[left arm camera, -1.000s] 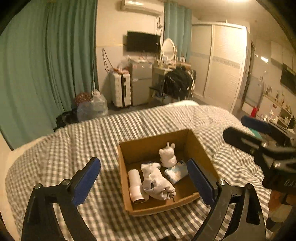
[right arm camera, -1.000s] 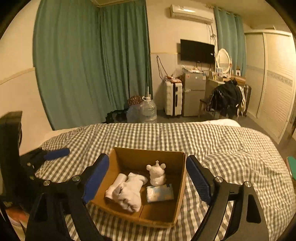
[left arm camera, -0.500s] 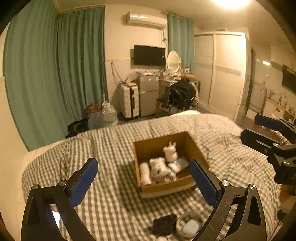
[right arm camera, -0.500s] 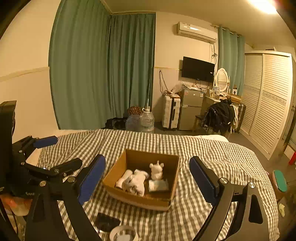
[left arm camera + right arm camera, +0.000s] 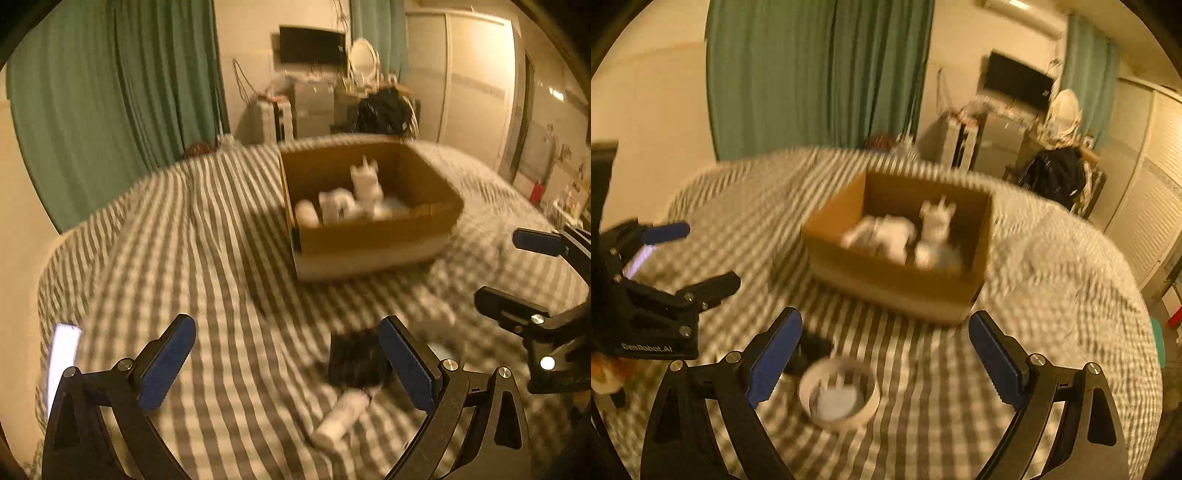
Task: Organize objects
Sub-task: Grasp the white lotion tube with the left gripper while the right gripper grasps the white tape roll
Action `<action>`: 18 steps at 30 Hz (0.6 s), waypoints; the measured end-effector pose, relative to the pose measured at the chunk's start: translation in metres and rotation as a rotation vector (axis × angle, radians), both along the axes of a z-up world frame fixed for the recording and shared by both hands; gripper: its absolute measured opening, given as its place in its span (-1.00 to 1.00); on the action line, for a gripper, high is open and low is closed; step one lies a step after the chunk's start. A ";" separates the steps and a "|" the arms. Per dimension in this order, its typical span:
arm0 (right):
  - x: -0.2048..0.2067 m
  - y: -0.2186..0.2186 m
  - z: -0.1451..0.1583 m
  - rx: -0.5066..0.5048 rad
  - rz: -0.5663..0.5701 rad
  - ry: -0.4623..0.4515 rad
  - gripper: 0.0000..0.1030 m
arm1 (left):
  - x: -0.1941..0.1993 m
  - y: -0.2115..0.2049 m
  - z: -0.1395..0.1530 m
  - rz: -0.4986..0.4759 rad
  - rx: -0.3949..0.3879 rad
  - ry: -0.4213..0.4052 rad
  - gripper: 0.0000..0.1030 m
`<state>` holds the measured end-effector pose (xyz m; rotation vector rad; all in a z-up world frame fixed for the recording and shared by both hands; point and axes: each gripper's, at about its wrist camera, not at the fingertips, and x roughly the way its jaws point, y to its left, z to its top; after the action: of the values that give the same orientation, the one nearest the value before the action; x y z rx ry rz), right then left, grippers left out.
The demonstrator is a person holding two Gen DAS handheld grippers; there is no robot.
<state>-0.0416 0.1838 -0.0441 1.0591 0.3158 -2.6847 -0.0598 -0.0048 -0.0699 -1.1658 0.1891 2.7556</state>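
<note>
Both my claws are spread wide and carry nothing: my left claw (image 5: 288,365) hangs low over the checked bedspread (image 5: 207,266), and my right claw (image 5: 884,356) hangs above a white ring-shaped dish (image 5: 838,393), which sits between its fingers so I can close on it. The cardboard box (image 5: 897,284) stands farther up the bed with white things already in it, so I judge it the collecting place. A dark bundle (image 5: 352,360) and a white tube (image 5: 341,415) lie loose near my left claw.
</note>
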 end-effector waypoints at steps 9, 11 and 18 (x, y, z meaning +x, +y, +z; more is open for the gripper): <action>-0.010 -0.009 -0.061 0.016 0.028 -0.165 0.79 | 0.012 0.010 -0.055 -0.074 -0.070 -0.148 0.99; -0.010 -0.009 -0.066 0.013 0.032 -0.186 0.79 | 0.011 0.013 -0.062 -0.096 -0.069 -0.176 0.99; -0.014 -0.003 -0.068 -0.021 0.008 -0.222 0.79 | 0.009 0.036 -0.083 -0.204 -0.070 -0.229 0.96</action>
<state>-0.0560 0.1803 -0.1118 1.3310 0.2491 -2.5260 -0.0505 0.0315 -0.1525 -1.3835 0.3587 2.4367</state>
